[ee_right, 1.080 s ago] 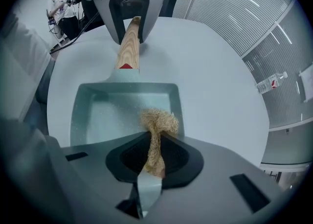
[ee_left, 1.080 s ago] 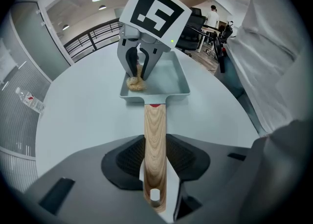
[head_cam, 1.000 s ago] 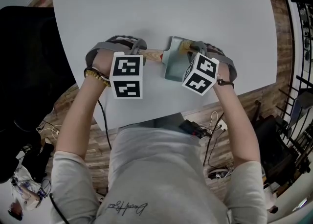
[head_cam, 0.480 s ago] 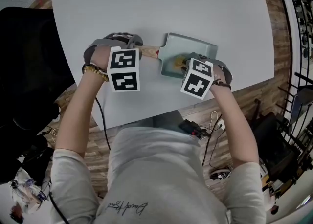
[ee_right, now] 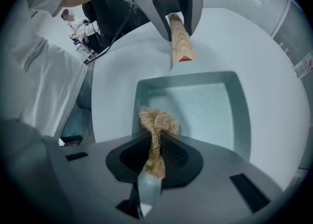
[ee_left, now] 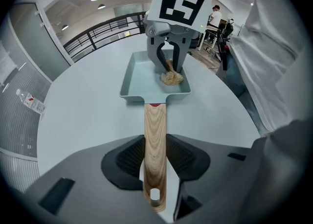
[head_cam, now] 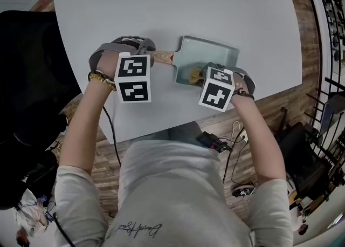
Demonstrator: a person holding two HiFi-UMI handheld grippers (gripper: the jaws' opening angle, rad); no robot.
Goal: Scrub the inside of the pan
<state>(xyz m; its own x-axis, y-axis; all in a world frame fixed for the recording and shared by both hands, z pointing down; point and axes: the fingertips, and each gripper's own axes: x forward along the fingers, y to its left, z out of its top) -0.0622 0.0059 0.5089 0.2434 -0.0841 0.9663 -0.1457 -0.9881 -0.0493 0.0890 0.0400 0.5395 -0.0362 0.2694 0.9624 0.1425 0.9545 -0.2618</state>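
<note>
The pan [head_cam: 214,58] sits on the worktop [head_cam: 178,3], with its wooden handle [ee_left: 155,125] pointing left. The left hand-held gripper [ee_left: 155,157] squeezes that handle. The right hand-held gripper [ee_right: 155,152] pinches a scratchy scrubber [ee_right: 156,120] in the pan's near left corner. To scrub well, hold the handle firm, press gently, and rub every corner.
</note>
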